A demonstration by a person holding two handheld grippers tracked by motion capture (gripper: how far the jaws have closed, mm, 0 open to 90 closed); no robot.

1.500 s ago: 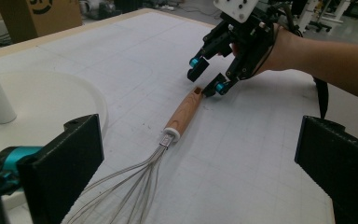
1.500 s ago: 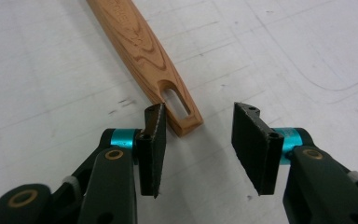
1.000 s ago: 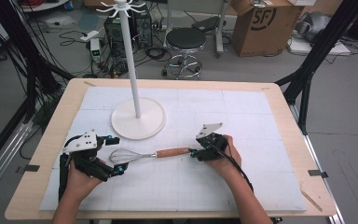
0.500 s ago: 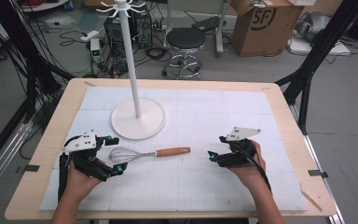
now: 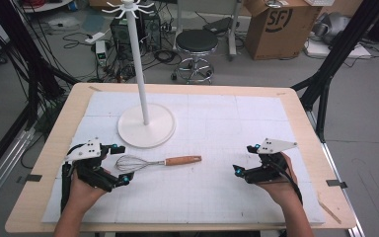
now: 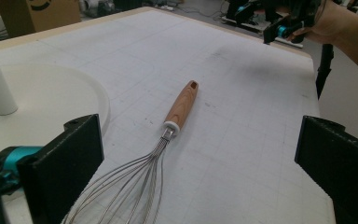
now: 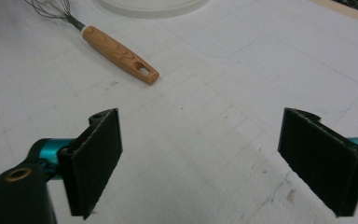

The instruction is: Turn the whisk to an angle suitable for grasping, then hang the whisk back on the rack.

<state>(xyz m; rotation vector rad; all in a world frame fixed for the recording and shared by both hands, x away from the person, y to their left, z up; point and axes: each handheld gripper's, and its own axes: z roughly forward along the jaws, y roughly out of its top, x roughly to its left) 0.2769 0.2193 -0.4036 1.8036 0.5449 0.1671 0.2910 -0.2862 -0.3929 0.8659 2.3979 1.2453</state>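
You have one whisk (image 5: 158, 162) lying flat on the white mat (image 5: 217, 192), wire head toward your left gripper (image 5: 122, 165), wooden handle toward the right gripper (image 5: 243, 159). One white rack stand (image 5: 145, 129) sits just behind the whisk; nothing blocks it. Your left jaws stand wide apart around the wire head without touching it. Your right jaws have just been opening, stand wide, hold nothing, well apart from the handle.
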